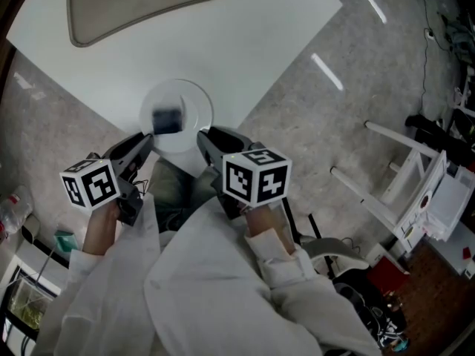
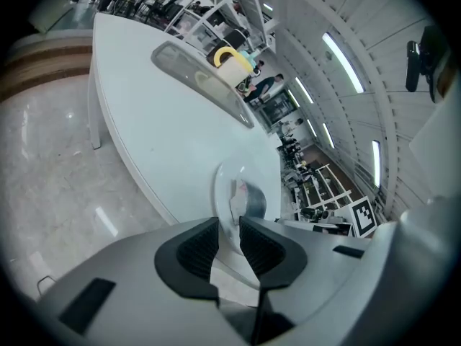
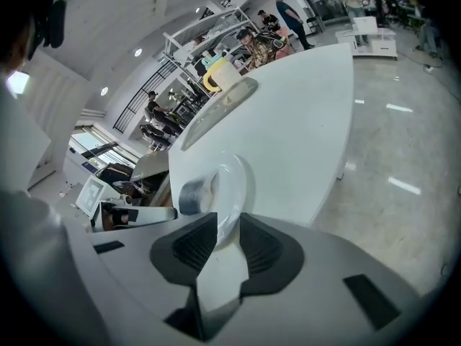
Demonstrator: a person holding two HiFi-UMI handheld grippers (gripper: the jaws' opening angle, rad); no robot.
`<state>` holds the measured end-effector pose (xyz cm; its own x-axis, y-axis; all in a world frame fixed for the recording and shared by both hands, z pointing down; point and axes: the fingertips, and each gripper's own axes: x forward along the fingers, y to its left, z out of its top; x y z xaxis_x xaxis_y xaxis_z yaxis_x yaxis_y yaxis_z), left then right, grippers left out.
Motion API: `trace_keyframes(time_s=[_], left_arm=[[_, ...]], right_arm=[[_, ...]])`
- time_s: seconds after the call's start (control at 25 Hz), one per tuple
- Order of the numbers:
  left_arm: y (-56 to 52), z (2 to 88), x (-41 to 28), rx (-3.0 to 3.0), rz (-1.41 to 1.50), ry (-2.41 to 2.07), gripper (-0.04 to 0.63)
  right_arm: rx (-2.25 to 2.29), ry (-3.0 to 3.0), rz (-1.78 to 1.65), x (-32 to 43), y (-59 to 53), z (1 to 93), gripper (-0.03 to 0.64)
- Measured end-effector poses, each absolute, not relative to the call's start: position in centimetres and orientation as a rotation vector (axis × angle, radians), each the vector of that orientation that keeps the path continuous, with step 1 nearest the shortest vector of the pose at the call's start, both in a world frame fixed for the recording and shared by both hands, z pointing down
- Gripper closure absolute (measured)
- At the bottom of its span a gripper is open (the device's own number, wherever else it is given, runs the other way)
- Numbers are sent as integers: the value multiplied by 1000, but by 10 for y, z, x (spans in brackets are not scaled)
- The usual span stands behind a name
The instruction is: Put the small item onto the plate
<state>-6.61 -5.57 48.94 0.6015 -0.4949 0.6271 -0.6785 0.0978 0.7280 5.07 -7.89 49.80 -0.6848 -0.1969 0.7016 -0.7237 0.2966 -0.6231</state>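
A white plate [image 1: 194, 104] sits near the front corner of the white table [image 1: 245, 43]. The small dark grey item [image 1: 167, 119] lies on it, left of centre. My left gripper [image 1: 147, 141] hangs just short of the plate's near-left rim and my right gripper [image 1: 202, 138] just short of its near-right rim. In the left gripper view the plate [image 2: 222, 182] and item [image 2: 251, 200] lie beyond the left gripper [image 2: 228, 225]. The right gripper [image 3: 228, 222] faces the plate [image 3: 236, 182] and item [image 3: 193, 195]. Both pairs of jaws stand close together, holding nothing.
A long grey oval inset [image 1: 141, 6] lies at the table's far side, with a white mug with a yellow handle [image 2: 232, 67] beyond it. A white frame [image 1: 401, 191] and clutter stand on the floor to the right. The table's edge runs just ahead of both grippers.
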Motion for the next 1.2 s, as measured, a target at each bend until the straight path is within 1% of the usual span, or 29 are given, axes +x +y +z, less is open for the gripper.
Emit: trace_keyframes(time_s=[0.08, 0.2, 0.4, 0.52, 0.76, 1.2], left_arm=[[-57, 490, -67, 1547, 182, -1028, 505], [-61, 490, -66, 1554, 196, -1049, 505], [-62, 489, -65, 1610, 283, -1080, 506], [-60, 490, -66, 1631, 316, -1087, 519], [-61, 491, -68, 1659, 354, -1133, 520], [-65, 478, -64, 1687, 333, -1159, 520]], right_arm=[[832, -2063, 1381, 51, -80, 499, 514], [851, -2053, 1387, 53, -81, 500, 538], [864, -2068, 1437, 54, -82, 498, 546], [861, -2082, 1445, 54, -82, 498, 549], [869, -2105, 1392, 52, -83, 496, 549], [845, -2148, 1378, 56, -88, 485, 551]])
